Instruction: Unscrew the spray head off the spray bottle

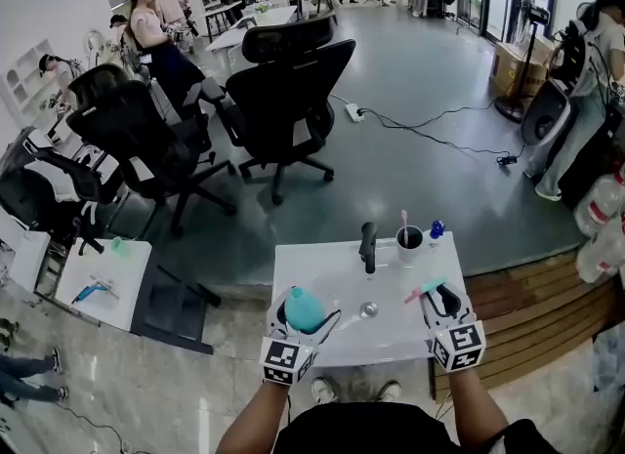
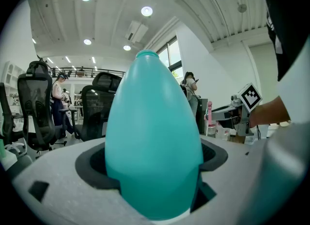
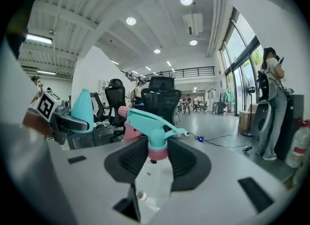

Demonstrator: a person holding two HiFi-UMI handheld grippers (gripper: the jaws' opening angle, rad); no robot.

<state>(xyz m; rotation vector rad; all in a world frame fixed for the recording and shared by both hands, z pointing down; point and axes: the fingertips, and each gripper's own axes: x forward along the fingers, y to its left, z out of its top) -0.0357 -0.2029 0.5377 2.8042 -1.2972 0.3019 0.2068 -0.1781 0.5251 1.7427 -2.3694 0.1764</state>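
Left claw (image 1: 301, 320) clamped on the teal spray bottle (image 2: 152, 137), bottle upright, neck bare. Right claw (image 3: 157, 160) clamped on the pink collar of the spray head (image 3: 145, 122). Head already off, held apart from bottle, both over the white worktop (image 1: 332, 345).

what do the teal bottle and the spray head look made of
The spray bottle is likely plastic: opaque teal, smooth, with a soft even sheen and no sharp glints. The spray head looks like hard moulded plastic: satin teal body, pink collar, crisp moulded edges.
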